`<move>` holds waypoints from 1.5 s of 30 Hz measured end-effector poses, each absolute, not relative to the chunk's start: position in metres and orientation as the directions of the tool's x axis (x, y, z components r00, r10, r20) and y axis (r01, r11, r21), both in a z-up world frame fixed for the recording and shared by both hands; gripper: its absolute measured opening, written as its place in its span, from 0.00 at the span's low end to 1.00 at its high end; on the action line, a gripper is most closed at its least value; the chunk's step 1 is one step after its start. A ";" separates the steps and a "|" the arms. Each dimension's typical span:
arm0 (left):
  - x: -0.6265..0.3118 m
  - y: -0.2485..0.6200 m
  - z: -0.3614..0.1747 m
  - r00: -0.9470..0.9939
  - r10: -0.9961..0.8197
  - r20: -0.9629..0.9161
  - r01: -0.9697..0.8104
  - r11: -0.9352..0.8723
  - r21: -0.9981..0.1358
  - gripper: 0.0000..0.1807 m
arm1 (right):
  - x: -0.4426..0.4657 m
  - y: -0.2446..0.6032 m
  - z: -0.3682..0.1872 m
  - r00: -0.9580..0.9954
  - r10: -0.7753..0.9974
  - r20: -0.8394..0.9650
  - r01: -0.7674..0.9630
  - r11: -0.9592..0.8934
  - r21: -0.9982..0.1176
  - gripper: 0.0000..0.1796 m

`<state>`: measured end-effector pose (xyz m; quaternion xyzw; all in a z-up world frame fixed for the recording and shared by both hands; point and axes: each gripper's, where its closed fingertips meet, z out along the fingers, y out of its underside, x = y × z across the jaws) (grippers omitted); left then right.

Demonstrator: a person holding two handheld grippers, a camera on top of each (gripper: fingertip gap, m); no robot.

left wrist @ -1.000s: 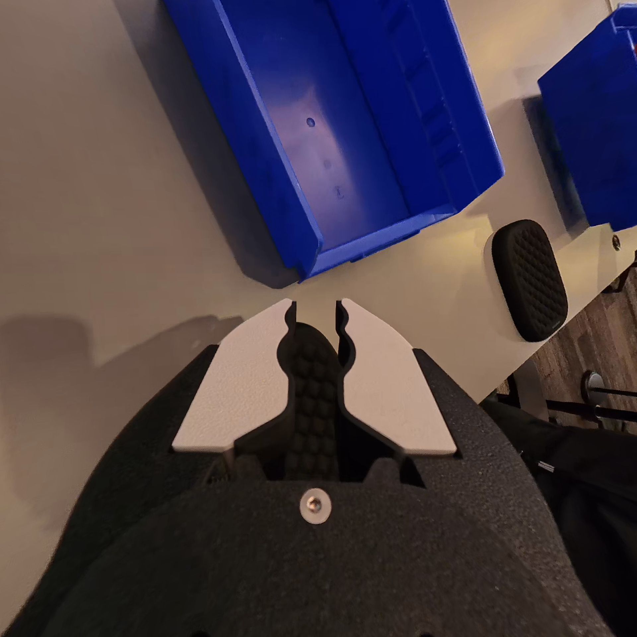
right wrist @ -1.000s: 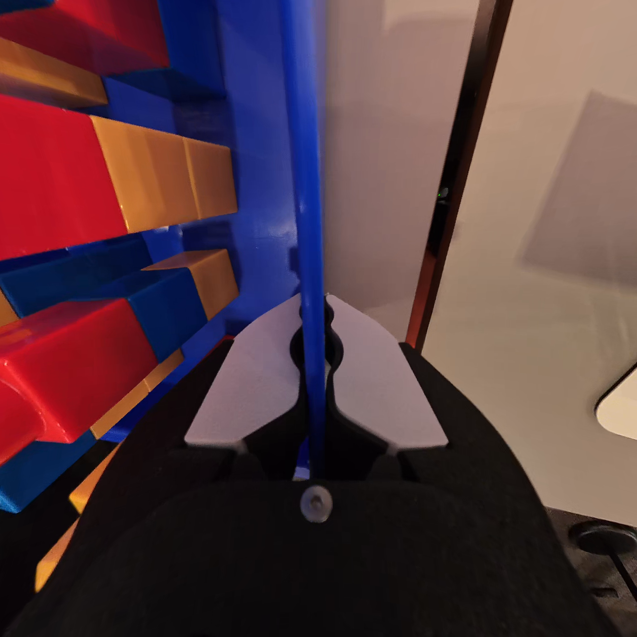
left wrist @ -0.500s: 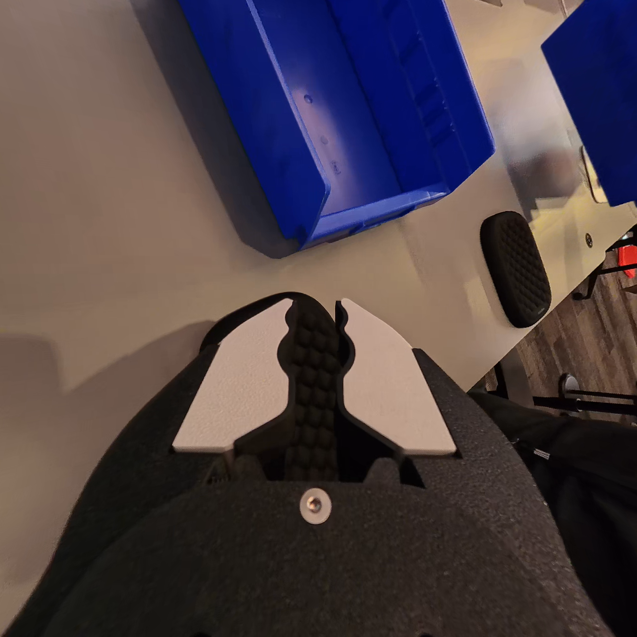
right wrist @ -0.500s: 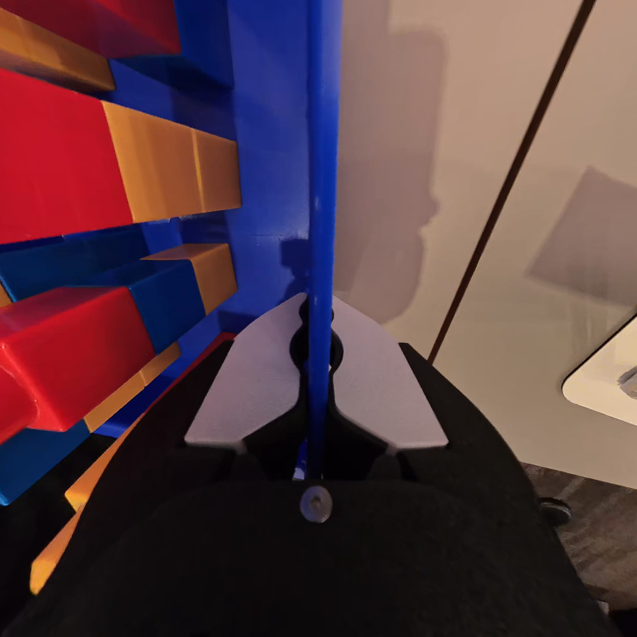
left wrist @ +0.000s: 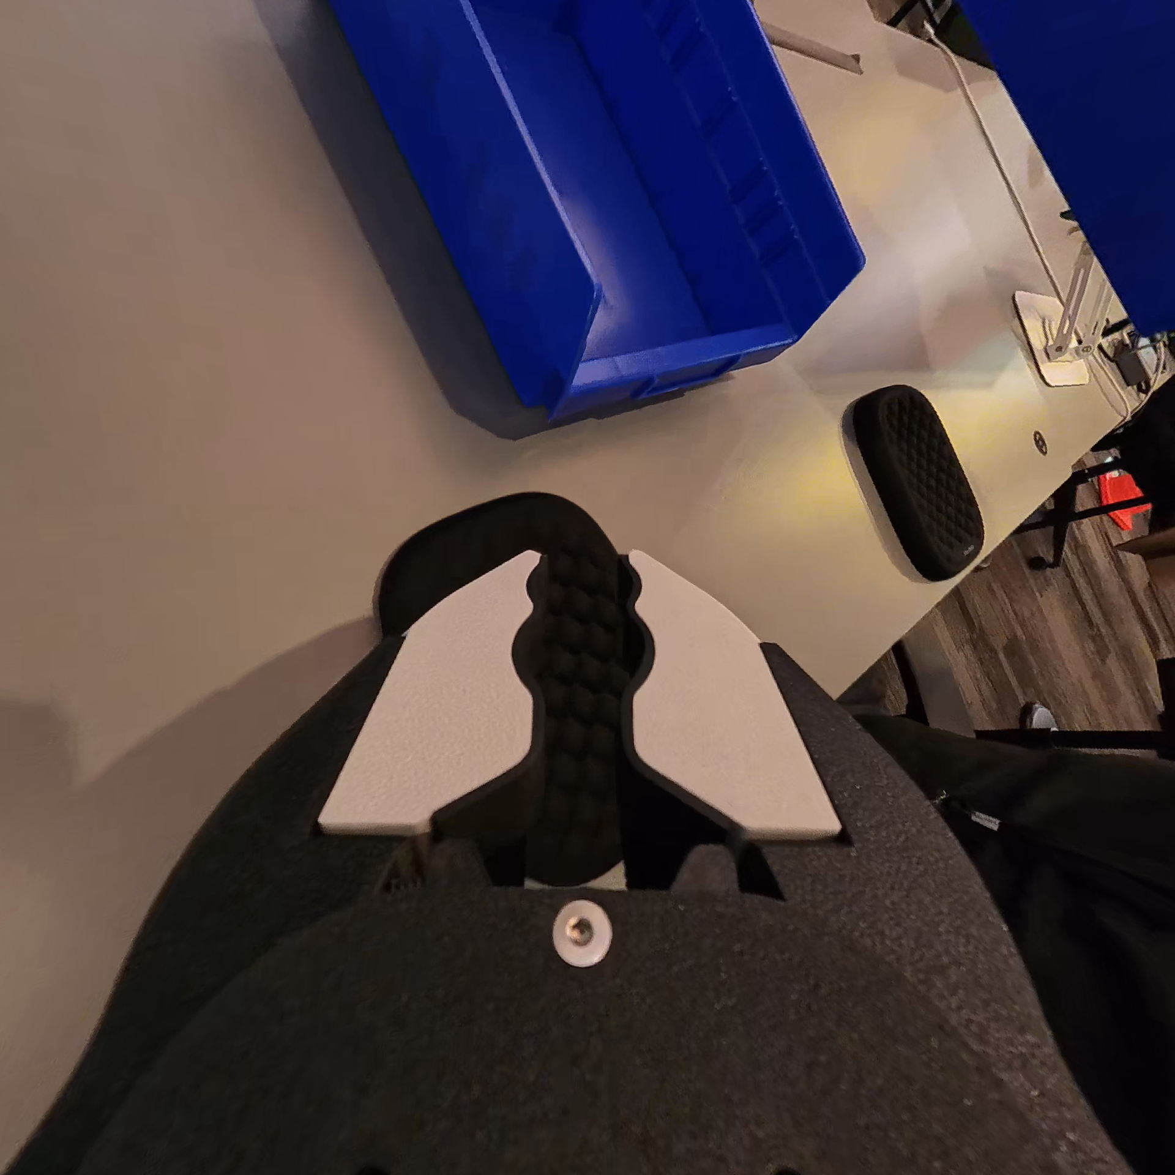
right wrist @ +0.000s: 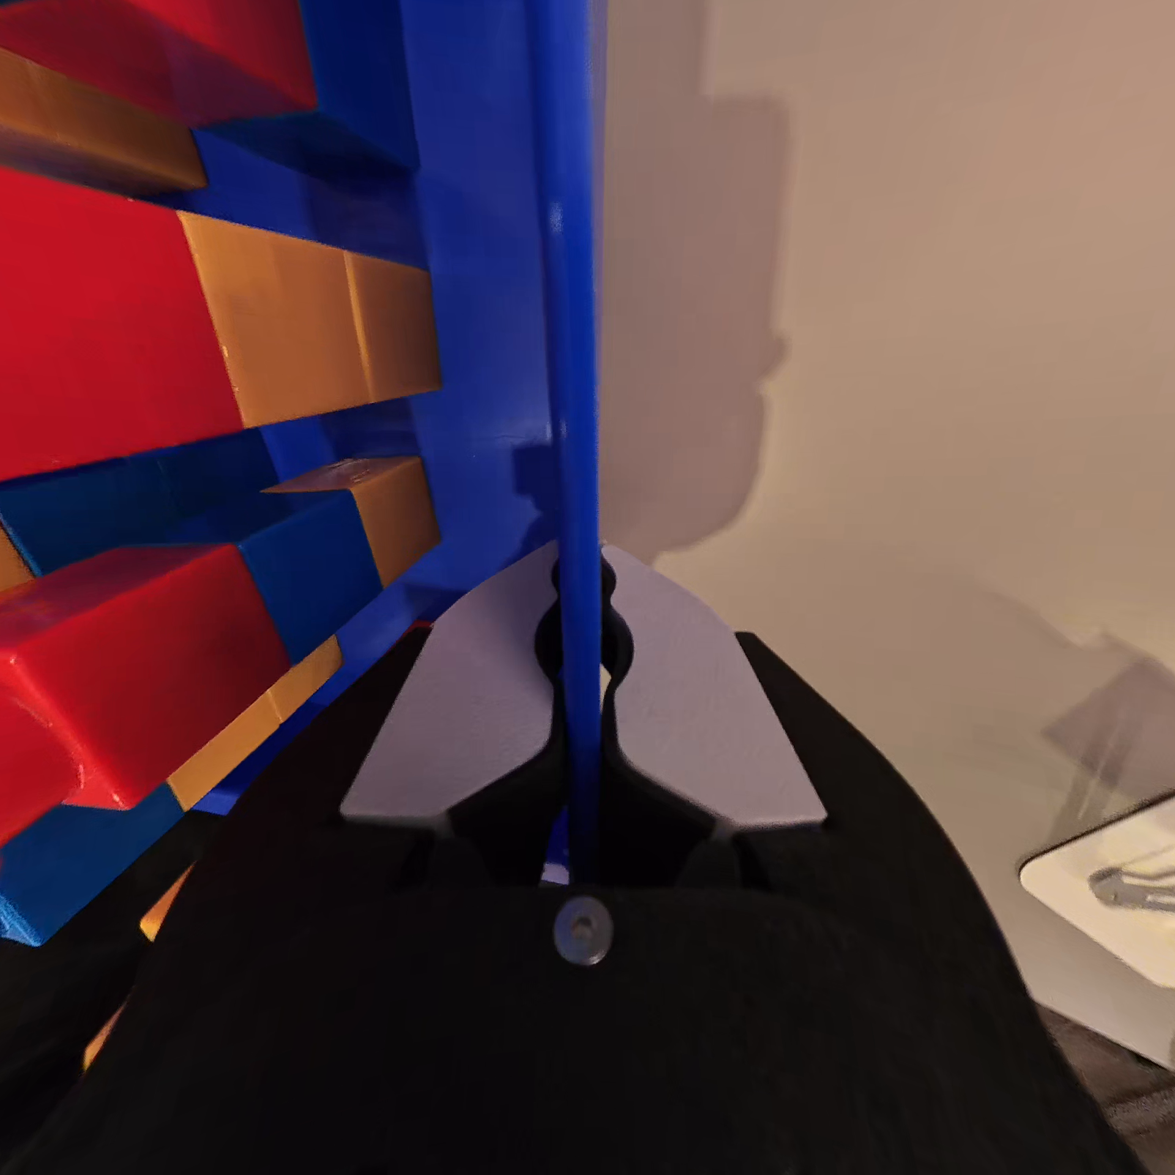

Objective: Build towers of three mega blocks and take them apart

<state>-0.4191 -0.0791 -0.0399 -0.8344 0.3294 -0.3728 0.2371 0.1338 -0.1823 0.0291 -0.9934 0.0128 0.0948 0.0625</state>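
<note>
My right gripper [right wrist: 578,559] is shut on the thin side wall [right wrist: 572,318] of a blue bin. Inside it lie red [right wrist: 95,330], yellow [right wrist: 318,318] and blue [right wrist: 305,559] mega blocks, joined in stacks. That bin also shows at the top right of the left wrist view [left wrist: 1093,159]. My left gripper [left wrist: 585,553] has its jaws nearly together, with nothing clamped. It hovers over a black textured pad [left wrist: 578,667] lying on the table. An empty blue bin [left wrist: 483,222] stands ahead of it.
A second black pad [left wrist: 915,483] lies near the table's right edge, with wooden floor [left wrist: 1049,636] beyond. A white stand base [left wrist: 1049,343] sits behind it and also shows in the right wrist view [right wrist: 1113,890]. Dark clothing [left wrist: 1049,890] is at the lower right. My right fingertips sit around 55 cm from my left ones.
The right gripper has carried the block bin over the table; the dark seam has left its view. The left gripper has drawn back, so more of the pad shows ahead of its fingertips.
</note>
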 end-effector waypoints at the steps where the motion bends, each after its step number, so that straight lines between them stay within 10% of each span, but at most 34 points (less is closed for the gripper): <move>1: -0.423 -0.081 -0.040 0.503 -0.727 0.467 -0.368 -0.669 -0.646 0.11 | 0.119 -0.172 0.031 0.981 0.011 -0.194 -0.012 -0.993 -0.119 0.03; 25: -0.571 -0.093 -0.031 0.602 -0.612 0.512 -0.126 -0.707 -0.696 0.11 | -0.282 0.063 0.023 0.755 0.589 -0.288 0.574 -0.806 -0.144 0.03; 45: -0.620 -0.096 -0.038 0.659 -0.577 0.483 -0.092 -0.699 -0.709 0.11 | -0.402 0.149 -0.069 0.719 0.627 -0.300 0.624 -0.772 -0.117 0.03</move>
